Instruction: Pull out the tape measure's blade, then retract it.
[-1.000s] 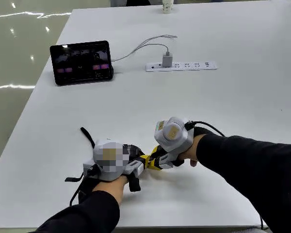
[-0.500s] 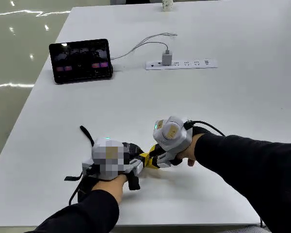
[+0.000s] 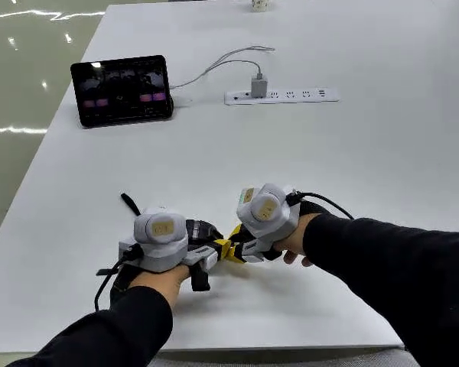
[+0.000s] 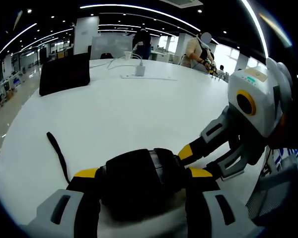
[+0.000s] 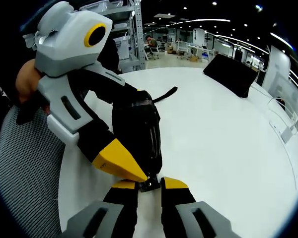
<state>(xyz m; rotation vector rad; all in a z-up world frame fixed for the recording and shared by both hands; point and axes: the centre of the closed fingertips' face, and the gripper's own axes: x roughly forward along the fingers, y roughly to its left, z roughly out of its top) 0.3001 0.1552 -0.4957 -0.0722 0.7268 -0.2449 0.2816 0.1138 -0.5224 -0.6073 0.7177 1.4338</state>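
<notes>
Near table [image 3: 329, 153] edge, left gripper [image 4: 141, 174] clamps the black tape measure [image 5: 138, 126]. The right gripper [image 5: 150, 186] is closed on the blade tip [image 5: 149, 181]. Grippers are no farther apart than a second ago, so the blade isn't out and the pull looks about to start.

Table [image 3: 367, 176] lies bare ahead; tablet [image 3: 122, 89] and power strip [image 3: 291, 95] well beyond

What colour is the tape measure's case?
The tape measure is black, clearest in the left gripper view.
</notes>
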